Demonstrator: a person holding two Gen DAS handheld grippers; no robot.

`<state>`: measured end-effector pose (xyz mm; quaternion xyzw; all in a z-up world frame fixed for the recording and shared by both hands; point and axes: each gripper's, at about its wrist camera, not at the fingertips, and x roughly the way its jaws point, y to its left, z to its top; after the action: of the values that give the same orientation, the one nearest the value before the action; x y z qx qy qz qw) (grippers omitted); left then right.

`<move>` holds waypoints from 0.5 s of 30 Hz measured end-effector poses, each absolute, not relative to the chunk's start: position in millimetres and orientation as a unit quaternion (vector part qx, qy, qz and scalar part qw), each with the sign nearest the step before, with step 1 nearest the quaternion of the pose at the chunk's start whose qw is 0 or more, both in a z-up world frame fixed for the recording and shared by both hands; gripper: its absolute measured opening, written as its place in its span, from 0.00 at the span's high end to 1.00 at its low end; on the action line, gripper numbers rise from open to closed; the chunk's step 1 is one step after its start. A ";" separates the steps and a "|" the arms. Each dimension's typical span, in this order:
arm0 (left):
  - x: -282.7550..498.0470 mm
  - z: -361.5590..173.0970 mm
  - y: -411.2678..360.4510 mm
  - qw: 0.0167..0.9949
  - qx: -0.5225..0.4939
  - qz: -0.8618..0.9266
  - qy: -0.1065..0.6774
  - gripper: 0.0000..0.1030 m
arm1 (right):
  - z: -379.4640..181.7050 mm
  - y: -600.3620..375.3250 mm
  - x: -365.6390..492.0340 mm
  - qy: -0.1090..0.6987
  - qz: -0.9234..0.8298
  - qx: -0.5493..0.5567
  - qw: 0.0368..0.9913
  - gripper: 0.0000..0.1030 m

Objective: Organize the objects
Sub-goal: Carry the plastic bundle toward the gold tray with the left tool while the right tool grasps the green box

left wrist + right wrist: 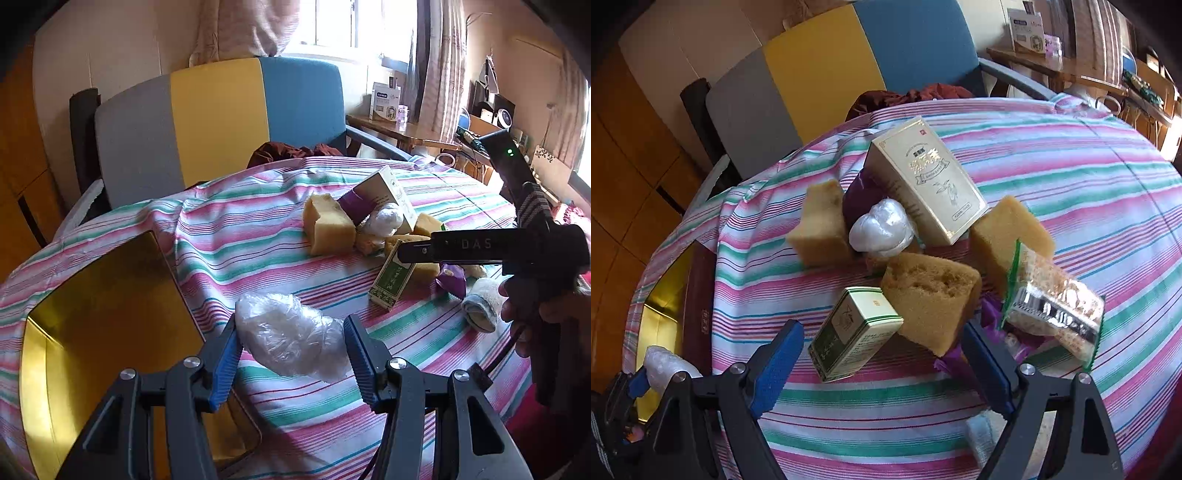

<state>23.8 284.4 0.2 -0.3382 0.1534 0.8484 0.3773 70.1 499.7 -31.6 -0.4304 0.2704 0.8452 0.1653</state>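
Note:
My left gripper (pixel 291 332) is shut on a crumpled clear plastic bag (pixel 291 334), held above the striped cloth beside the gold tray (pixel 92 332); the bag also shows in the right wrist view (pixel 665 367). My right gripper (pixel 882 354) is open and empty, jaws either side of a small green box (pixel 853 332) and a yellow sponge (pixel 931 295). Behind lie a tall cream box (pixel 923 181), a white plastic wad (pixel 881 229), two more sponges (pixel 822 225) (pixel 1008 229) and a snack packet (pixel 1052 306). The right gripper's body shows in the left wrist view (pixel 480 247).
A striped cloth (pixel 258 236) covers the round table. A grey, yellow and blue chair (pixel 218 114) stands behind it with dark red cloth on its seat. A rolled pale towel (pixel 480 302) and purple wrappers (pixel 452 278) lie near the pile. A cluttered wooden desk (pixel 399 129) is at the far right.

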 end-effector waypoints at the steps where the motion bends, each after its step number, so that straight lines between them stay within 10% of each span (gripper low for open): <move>1: 25.7 2.5 280.6 0.372 -0.333 0.852 0.155 0.46 | -33.3 498.9 68.6 0.278 0.842 -0.433 0.161 0.14; 15: 28.9 7.8 241.6 0.334 -0.323 0.874 0.139 0.46 | -55.7 487.4 47.7 0.356 0.807 -0.453 0.130 0.14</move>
<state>28.9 241.6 7.8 -0.3232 0.1387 0.8744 0.3343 47.7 487.4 -55.7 -0.4534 0.3556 0.8068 0.1304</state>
